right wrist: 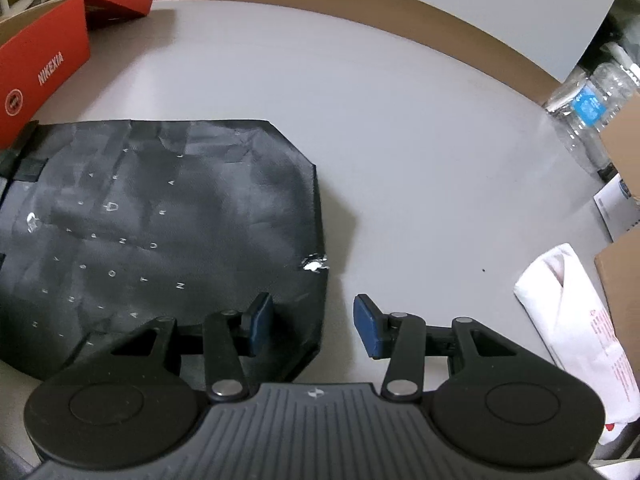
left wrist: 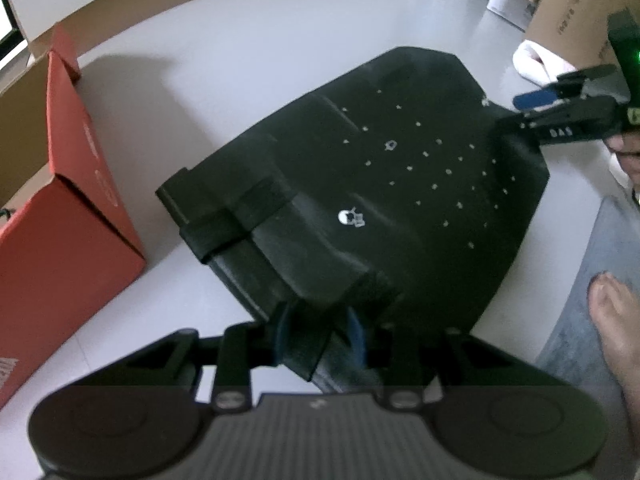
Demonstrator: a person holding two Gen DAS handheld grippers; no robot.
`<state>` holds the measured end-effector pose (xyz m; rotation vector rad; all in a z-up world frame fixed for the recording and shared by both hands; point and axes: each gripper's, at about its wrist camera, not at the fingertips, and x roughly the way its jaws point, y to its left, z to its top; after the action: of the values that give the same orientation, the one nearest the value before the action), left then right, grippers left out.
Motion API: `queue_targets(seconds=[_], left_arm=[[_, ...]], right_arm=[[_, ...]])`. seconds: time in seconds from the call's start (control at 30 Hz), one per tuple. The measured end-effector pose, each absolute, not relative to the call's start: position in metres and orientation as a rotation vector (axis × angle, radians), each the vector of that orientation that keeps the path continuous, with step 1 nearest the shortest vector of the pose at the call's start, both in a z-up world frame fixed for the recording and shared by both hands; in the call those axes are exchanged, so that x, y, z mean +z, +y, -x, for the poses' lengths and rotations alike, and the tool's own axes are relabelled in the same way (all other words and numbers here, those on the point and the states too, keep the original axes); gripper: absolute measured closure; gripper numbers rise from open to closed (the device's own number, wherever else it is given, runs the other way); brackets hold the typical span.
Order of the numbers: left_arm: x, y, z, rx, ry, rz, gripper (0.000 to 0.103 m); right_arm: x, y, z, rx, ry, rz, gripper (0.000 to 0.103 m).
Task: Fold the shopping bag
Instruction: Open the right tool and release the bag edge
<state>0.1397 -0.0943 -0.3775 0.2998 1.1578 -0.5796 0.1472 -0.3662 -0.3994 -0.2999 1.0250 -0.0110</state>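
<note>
Bag (right wrist: 160, 220), black, lies flat on the grey table (right wrist: 400, 140). Left gripper (left wrist: 320, 336) clenches its lifted edge at six o'clock; right gripper (right wrist: 314, 328) hangs released over its three o'clock edge.

Storage-like workroom: cardboard boxes (left wrist: 568, 4), red box (right wrist: 44, 68) crowd grey table (right wrist: 360, 120) (cluttered).
</note>
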Motion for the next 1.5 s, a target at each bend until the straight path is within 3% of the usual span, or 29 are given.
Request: queue_targets(seconds=[0.13,0.23,0.77,0.97,1.37,1.5], left_arm=[[-0.378,-0.091,-0.143,-0.58,1.163,-0.29,0.069],[-0.377,-0.092,-0.143,-0.585,1.163,-0.3,0.068],[-0.374,-0.093,-0.15,-0.595,1.184,-0.265,0.06],[-0.374,-0.092,-0.146,-0.616,1.178,-0.257,0.061],[-0.376,-0.105,-0.148,-0.588,1.182,-0.19,0.061],[-0.379,-0.112,-0.145,-0.582,1.181,-0.186,0.061]], right_arm=[[-0.402,-0.366,-0.149,-0.02,1.0,0.34,0.06],[-0.405,-0.359,-0.156,-0.001,0.984,0.387,0.071],[-0.415,-0.346,-0.222,0.014,0.919,0.435,0.077],[-0.421,-0.341,-0.239,0.056,0.904,0.452,0.1],[-0.401,-0.347,-0.258,0.072,0.857,0.285,0.097],[-0.404,-0.323,-0.217,0.134,0.843,0.262,0.096]])
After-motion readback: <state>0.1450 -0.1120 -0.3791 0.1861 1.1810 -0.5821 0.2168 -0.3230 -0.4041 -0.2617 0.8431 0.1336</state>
